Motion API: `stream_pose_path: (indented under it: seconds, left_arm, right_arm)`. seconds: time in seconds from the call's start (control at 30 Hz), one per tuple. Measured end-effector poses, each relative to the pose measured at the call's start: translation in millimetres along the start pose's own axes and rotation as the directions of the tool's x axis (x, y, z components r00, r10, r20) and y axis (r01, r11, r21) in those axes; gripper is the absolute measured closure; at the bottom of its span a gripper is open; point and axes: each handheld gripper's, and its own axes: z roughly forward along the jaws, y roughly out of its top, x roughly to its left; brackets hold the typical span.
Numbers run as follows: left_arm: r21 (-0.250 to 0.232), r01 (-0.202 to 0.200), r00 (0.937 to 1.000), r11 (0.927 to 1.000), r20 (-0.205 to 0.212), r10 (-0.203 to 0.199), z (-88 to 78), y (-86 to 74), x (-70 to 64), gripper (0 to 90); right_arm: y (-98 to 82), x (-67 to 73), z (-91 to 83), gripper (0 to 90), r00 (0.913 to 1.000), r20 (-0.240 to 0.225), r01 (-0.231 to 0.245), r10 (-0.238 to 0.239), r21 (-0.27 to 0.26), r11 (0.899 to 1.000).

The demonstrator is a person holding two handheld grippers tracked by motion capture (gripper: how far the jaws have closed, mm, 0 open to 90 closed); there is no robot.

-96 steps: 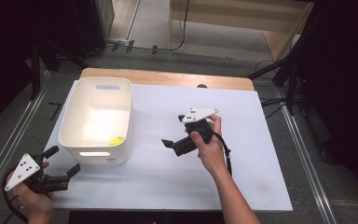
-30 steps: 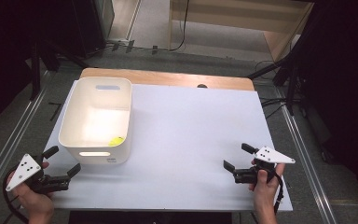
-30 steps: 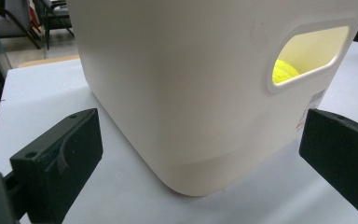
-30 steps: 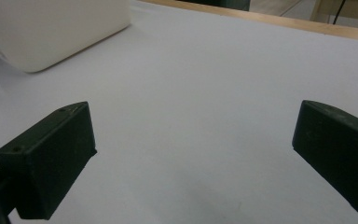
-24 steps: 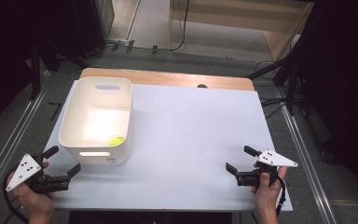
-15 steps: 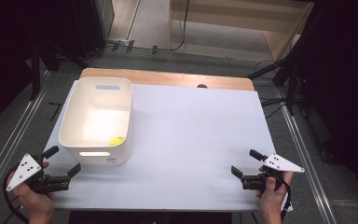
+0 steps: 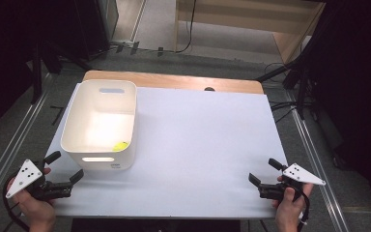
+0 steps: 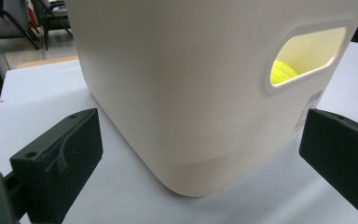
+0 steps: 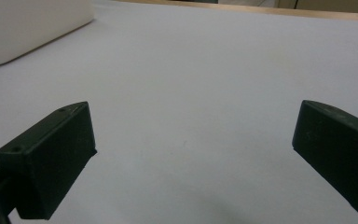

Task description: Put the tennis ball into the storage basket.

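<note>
The left gripper (image 7: 65, 166) rests at the near left corner of the table (image 7: 203, 145), its jaws spread wide and holding nothing; just ahead of them stands the white bin (image 7: 99, 124), near but not touching; the right gripper (image 7: 261, 171) sits at the near right edge, jaws likewise spread and empty, with bare white tabletop reaching ahead of it to the bin, well apart. Since 3.2 seconds ago the right gripper has come back from mid-table to that near edge, easing a little nearer in the last second; the left gripper and bin have not shifted. Inside the bin lies a yellow ball (image 8: 282, 72), mostly hidden by the wall, glimpsed through the handle slot.
</note>
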Motion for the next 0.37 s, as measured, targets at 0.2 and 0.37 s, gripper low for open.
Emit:
stream_pose_path:
  seconds: [0.2,0.37]
  left_arm:
    - [-0.002,0.005,1.0000,1.0000,0.001,-0.005,-0.4,0.0,0.3,0.0]
    - [0.000,0.004,1.0000,1.0000,0.000,-0.004,0.0,0.2,0.1,0.0]
  right_arm:
    - [-2.5,-3.0,-2.7,0.0,0.9998,0.001,-0.020,0.020,-0.014,1.000]
    - [-3.0,-3.0,-1.8,0.0,0.9998,-0.010,-0.015,0.015,-0.012,1.000]
